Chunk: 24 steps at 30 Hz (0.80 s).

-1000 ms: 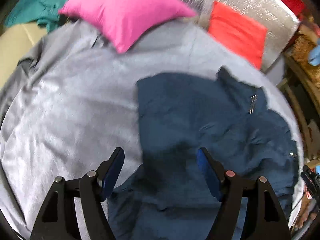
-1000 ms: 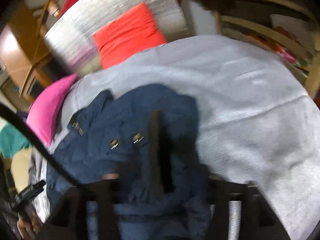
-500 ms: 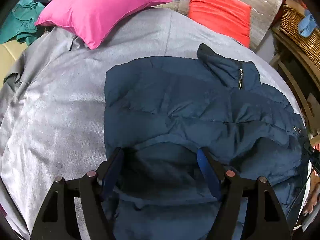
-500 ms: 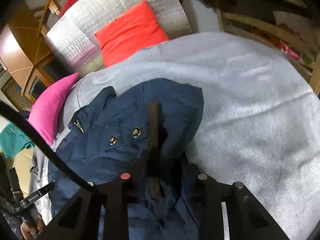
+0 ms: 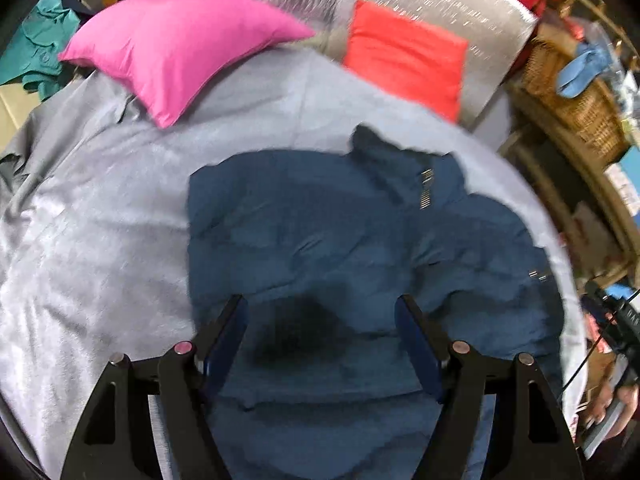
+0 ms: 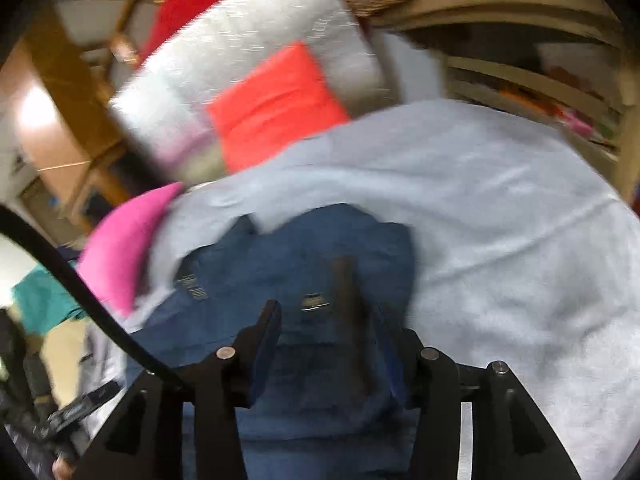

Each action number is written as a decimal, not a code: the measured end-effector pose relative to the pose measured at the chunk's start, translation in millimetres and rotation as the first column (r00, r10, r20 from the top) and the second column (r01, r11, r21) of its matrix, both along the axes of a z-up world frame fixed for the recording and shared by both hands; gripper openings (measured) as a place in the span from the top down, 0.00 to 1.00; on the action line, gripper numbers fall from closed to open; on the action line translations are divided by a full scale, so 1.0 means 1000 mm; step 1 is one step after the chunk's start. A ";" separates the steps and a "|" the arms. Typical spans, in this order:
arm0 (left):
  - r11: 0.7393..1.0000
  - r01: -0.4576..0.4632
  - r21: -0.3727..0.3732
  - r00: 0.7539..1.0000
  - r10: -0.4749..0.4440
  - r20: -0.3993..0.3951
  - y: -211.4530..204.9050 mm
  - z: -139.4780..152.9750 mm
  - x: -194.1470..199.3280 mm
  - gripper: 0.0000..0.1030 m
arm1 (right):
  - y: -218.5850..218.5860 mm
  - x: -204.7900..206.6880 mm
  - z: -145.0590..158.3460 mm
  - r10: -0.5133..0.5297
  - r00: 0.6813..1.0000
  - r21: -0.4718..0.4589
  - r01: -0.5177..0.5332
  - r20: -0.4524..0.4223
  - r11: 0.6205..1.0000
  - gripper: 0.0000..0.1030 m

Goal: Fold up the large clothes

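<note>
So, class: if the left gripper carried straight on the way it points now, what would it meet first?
Most likely the navy padded jacket: the left gripper points down at it with jaws open, nothing between them. How far above the fabric it sits is unclear.

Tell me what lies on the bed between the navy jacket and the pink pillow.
Nothing but bare grey bedcover. In the left wrist view, an open stretch of it separates the navy jacket from the pink pillow; no other item rests there.
</note>
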<state>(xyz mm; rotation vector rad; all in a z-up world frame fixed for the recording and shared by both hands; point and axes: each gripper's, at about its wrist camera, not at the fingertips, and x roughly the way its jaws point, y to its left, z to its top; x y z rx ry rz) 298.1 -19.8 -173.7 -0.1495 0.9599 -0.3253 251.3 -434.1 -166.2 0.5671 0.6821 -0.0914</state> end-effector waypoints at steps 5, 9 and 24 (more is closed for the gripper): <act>1.000 0.023 -0.009 0.999 -0.024 -0.026 -0.029 -0.011 0.008 0.26 | 0.055 0.021 -0.014 0.202 0.979 0.031 -0.201 -0.038 0.979 0.69; 0.997 0.049 0.055 0.998 -0.047 -0.046 -0.052 -0.024 0.006 0.26 | 0.081 0.037 -0.030 0.257 0.963 0.015 -0.256 -0.077 0.967 0.69; 0.996 0.059 0.066 0.991 -0.051 -0.120 -0.023 -0.018 0.000 0.24 | 0.040 0.043 -0.058 0.324 0.921 0.294 -0.255 -0.215 0.921 0.56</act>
